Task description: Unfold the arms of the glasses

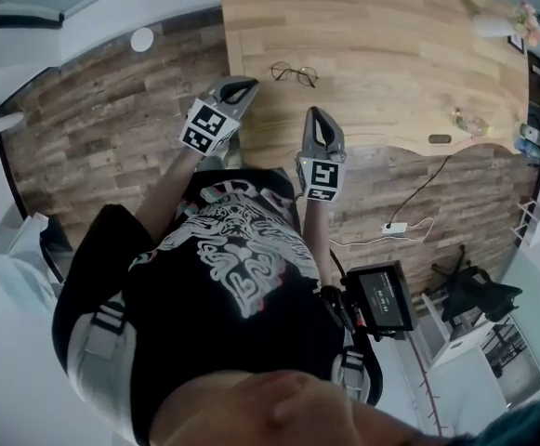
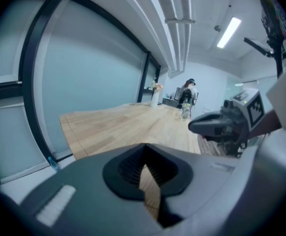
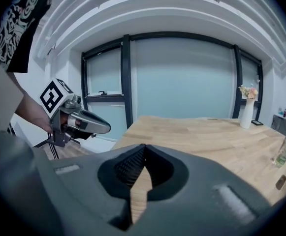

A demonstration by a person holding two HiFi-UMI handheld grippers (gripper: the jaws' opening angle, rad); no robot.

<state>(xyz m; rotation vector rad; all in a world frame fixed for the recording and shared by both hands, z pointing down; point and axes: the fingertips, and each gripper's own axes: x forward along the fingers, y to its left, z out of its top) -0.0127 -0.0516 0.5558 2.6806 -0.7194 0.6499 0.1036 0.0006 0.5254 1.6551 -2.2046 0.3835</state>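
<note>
Thin wire-framed glasses (image 1: 294, 72) lie on the wooden table (image 1: 390, 54), near its front left part. They do not appear in either gripper view. My left gripper (image 1: 237, 89) hovers at the table's front edge, a little to the left of and nearer than the glasses, its jaws shut and empty. My right gripper (image 1: 318, 124) is held nearer, just short of the table edge, also shut with nothing in it. In the left gripper view the jaws (image 2: 144, 149) meet at their tips, and the right gripper (image 2: 216, 125) shows beside them. The right gripper view shows closed jaws (image 3: 143, 149) and the left gripper (image 3: 83, 122).
A vase with flowers (image 1: 520, 21) stands at the table's far right, a clear bottle (image 1: 469, 121) and a small dark object (image 1: 440, 139) near its front right edge. A power strip with cable (image 1: 395, 229) lies on the plank floor. A person (image 2: 188, 92) stands far off.
</note>
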